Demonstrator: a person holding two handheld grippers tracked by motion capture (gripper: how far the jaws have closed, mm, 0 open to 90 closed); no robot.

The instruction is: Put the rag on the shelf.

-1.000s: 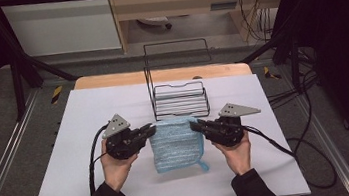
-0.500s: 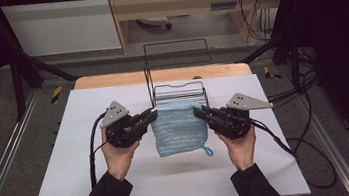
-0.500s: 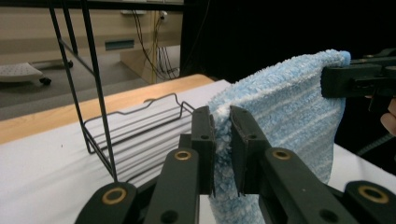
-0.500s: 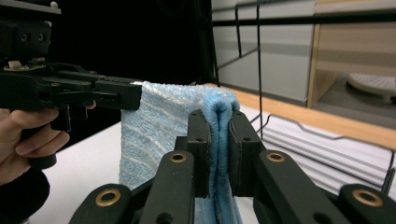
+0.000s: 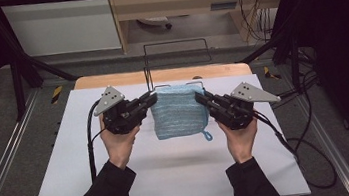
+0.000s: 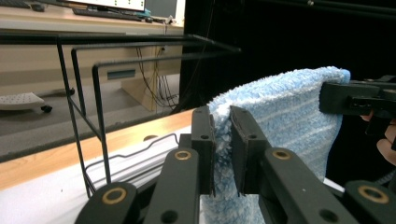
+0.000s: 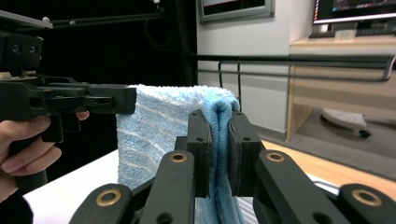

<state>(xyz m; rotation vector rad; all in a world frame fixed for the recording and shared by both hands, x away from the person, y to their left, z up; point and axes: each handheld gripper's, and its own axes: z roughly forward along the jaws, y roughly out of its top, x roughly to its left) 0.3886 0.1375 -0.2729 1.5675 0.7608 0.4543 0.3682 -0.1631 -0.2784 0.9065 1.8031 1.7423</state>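
Towel (image 5: 179, 111): blue striped terry, rectangular, corner loop; hangs above the white desk (image 5: 172, 174), before a black wire rack (image 5: 176, 57). Left gripper (image 5: 151, 100) and right gripper (image 5: 200, 97) fingers clamp its top corners.

**A lab recording station, not a home**

Black metal framing (image 5: 18, 72) is boxing in a white-topped counter (image 5: 172, 179), and cables (image 5: 253, 15) are hanging beside a wooden desk (image 5: 176, 2). Monitors (image 7: 355, 9) are glowing above a keyboard (image 6: 112, 13), and a white cabinet (image 5: 63, 26) is standing against dark curtained surroundings.
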